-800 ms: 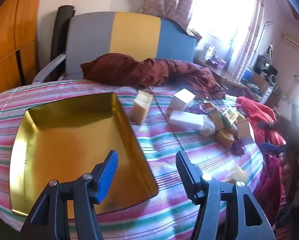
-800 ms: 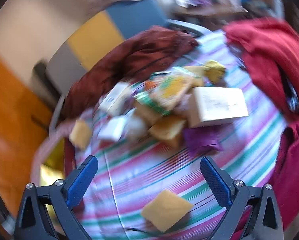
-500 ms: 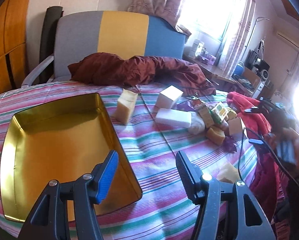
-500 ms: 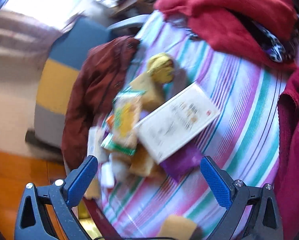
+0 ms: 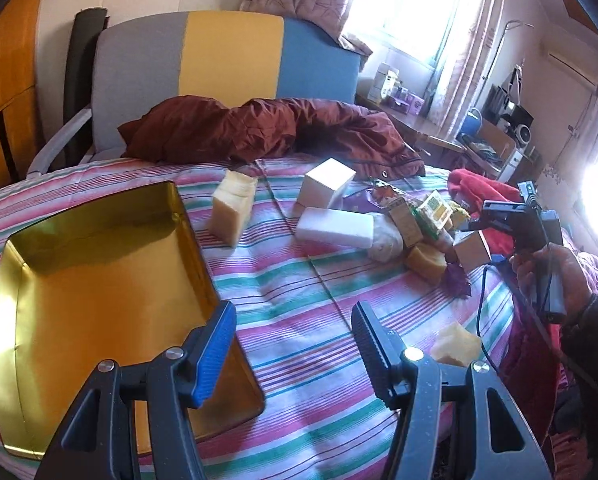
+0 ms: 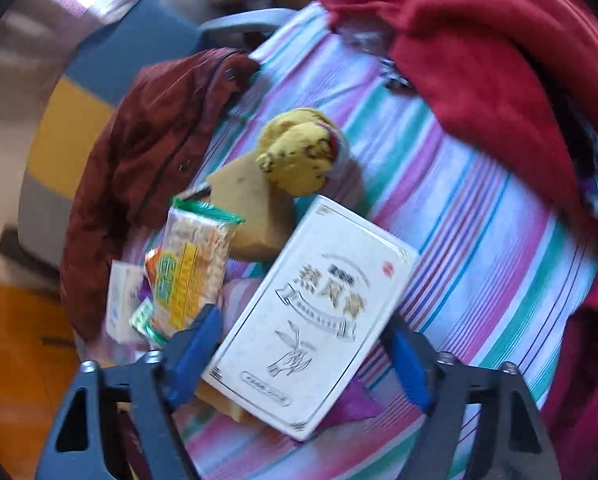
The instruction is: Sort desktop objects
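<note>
Both jaws of right hand-held gripper [image 6: 299,356], spread earlier, now straddling white box [image 6: 311,312]; contact unclear.

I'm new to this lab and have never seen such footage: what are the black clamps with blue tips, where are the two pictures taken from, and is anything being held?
No robot here: a person holds a two-finger gripper in each hand, each with a fisheye camera looking along its fingers. One picture looks past the left gripper, open and empty above a striped cloth, beside an empty gold tray; foam blocks and boxes lie beyond. The other looks past the right gripper, whose jaws straddle a white printed box. Whether the pads press it is unclear.
</note>
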A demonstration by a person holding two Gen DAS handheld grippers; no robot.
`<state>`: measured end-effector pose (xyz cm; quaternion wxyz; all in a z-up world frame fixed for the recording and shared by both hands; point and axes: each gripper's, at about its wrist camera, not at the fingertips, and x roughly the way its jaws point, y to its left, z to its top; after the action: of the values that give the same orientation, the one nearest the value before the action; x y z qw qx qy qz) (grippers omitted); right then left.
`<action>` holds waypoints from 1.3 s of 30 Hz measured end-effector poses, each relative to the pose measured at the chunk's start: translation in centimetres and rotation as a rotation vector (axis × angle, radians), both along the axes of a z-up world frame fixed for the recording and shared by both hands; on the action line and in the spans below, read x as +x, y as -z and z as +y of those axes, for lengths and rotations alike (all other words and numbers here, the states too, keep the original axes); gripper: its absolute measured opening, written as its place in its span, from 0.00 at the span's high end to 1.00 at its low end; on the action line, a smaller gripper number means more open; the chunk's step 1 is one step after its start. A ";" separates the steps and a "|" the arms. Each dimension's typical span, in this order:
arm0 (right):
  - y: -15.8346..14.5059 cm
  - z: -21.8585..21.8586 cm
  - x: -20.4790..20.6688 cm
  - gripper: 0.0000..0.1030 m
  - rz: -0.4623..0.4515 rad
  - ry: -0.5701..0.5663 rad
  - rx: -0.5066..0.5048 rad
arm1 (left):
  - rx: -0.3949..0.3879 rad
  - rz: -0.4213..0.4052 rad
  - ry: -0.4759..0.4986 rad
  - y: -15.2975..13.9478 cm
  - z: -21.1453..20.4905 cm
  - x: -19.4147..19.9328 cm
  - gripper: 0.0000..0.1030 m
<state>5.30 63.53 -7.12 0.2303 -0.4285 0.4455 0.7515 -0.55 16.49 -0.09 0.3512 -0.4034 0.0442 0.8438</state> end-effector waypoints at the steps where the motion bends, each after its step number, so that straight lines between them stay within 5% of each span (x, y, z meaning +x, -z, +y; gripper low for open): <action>1: 0.0 -0.1 -0.1 0.41 -0.010 -0.028 0.030 | -0.003 0.001 0.006 0.0 0.3 0.0 0.41; 3: 0.1 -0.4 0.0 0.50 -0.042 -0.067 0.082 | -0.010 0.000 0.023 -0.2 1.1 0.0 0.41; 15: -1.3 -2.5 -0.5 0.50 0.050 -0.187 0.302 | -0.020 -0.247 0.053 2.1 8.4 -3.6 0.41; 18: -1.6 -2.3 -0.1 0.50 0.111 -0.155 0.317 | 0.049 -0.394 0.045 3.3 10.1 -5.4 0.41; 30: -3.1 -1.9 1.3 0.50 0.238 -0.133 0.290 | 0.183 -0.688 -0.168 8.3 14.5 -10.4 0.42; 39: -3.4 -2.0 1.6 0.50 0.281 -0.147 0.278 | 0.389 -0.825 -0.326 11.5 13.5 -11.5 0.42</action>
<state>6.90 61.52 -3.69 0.1673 -0.3149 0.3329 0.8729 -12.07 29.99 -11.60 0.2714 -0.6329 -0.3210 0.6502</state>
